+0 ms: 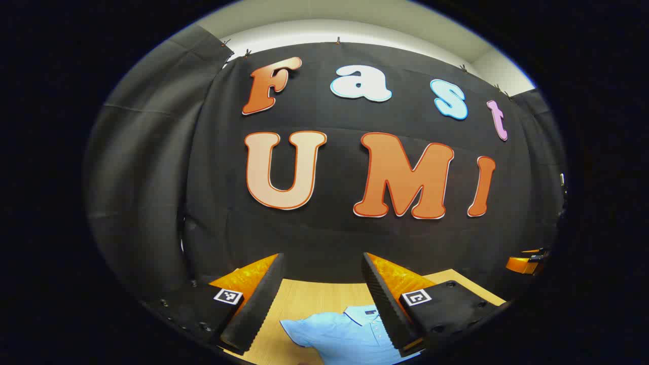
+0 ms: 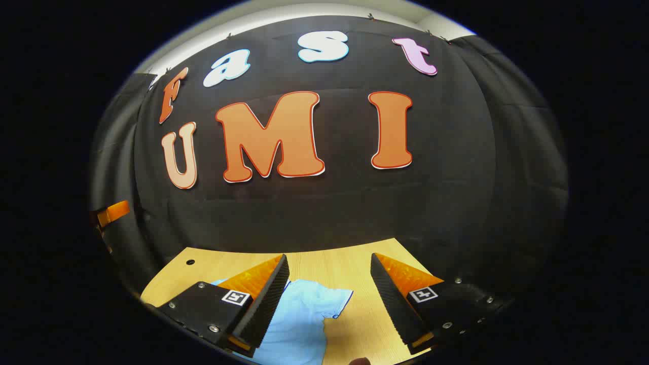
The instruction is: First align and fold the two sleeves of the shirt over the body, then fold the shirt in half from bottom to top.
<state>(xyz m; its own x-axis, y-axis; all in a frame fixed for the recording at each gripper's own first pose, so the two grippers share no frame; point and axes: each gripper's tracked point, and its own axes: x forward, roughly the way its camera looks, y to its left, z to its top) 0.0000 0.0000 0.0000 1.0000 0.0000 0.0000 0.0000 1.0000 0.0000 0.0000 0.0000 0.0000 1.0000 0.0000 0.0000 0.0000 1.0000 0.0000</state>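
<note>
Left gripper [image 1: 322, 271] and right gripper [image 2: 329, 271] gape wide, empty — light-blue shirt [image 1: 350, 334] flat on table [image 2: 324, 263].

Left gripper view: camera raised above the wooden table [image 1: 314, 299], facing the booth's black back wall [image 1: 324, 238] nearly level, tabletop low in view. Right gripper view: same height and heading, set further right, wall [image 2: 436, 203] just behind the table [image 2: 324, 263]. Both share the light blue shirt [image 1: 345, 334] [image 2: 304, 314].
</note>
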